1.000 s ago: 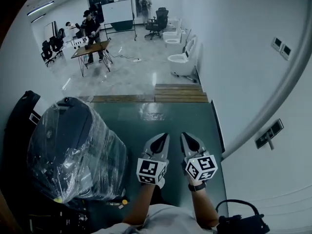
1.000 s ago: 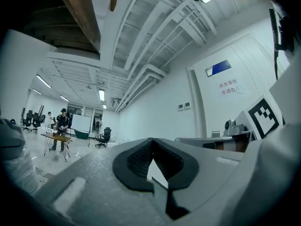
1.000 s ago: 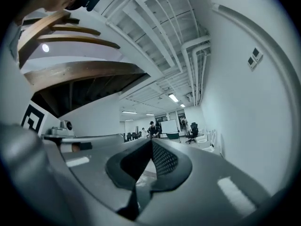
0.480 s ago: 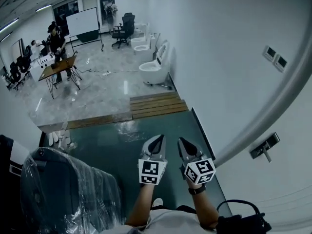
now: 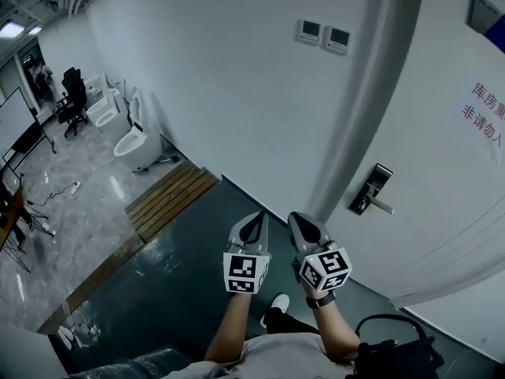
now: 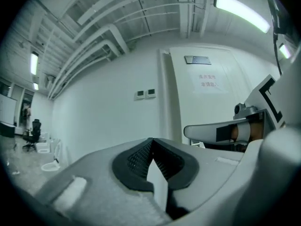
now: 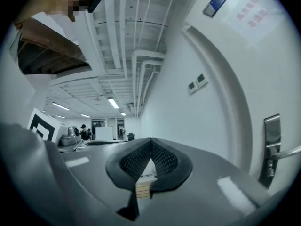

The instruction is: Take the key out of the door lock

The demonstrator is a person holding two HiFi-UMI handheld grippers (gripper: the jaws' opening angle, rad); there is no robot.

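Note:
A white door (image 5: 458,172) fills the right of the head view, with a metal lock plate and lever handle (image 5: 372,191) on it. The same lock plate (image 7: 271,140) shows at the right edge of the right gripper view. No key can be made out at this distance. My left gripper (image 5: 255,226) and right gripper (image 5: 303,227) hang side by side in front of the person, well short of the door, both shut with nothing between the jaws. In the left gripper view the door (image 6: 211,102) stands ahead to the right.
Two wall switch panels (image 5: 323,35) sit on the white wall left of the door frame. A wooden step (image 5: 170,200) and white toilets (image 5: 138,140) stand at the left. A black bag (image 5: 390,350) hangs at the person's right side. Dark green floor (image 5: 189,275) lies below.
The head view has swung to the right, from the open room and wrapped chair to the white wall and door. Both grippers stay shut and side by side.

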